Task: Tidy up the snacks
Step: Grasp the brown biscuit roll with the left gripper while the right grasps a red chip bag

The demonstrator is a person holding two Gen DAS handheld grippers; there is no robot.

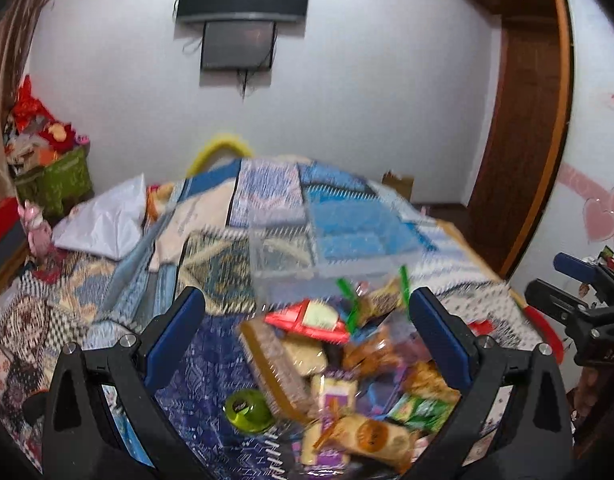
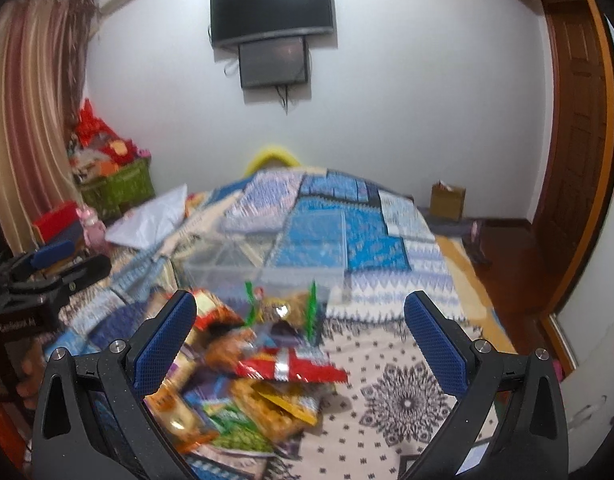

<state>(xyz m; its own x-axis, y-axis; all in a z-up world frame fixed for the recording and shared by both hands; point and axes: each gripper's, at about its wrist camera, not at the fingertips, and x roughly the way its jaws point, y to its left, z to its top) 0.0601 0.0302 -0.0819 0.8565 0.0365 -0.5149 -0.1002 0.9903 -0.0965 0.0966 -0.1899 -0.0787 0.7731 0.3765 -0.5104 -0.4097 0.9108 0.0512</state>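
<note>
A pile of snack packets (image 1: 347, 376) lies on the patterned bed cover; it also shows in the right wrist view (image 2: 251, 376). A red packet (image 1: 311, 322) lies on top, and a green round tin (image 1: 249, 411) sits at the pile's left. A clear plastic box (image 1: 307, 256) stands just behind the pile, seen again in the right wrist view (image 2: 275, 252). My left gripper (image 1: 307, 336) is open and empty above the pile. My right gripper (image 2: 301, 340) is open and empty over the pile's right edge. Both views are blurred.
A white plastic bag (image 1: 107, 220) lies at the left on the bed. A green basket of red items (image 2: 115, 184) stands by the curtain. A cardboard box (image 2: 447, 200) sits on the floor near the wooden door (image 2: 579, 128). Two screens (image 2: 271, 8) hang on the wall.
</note>
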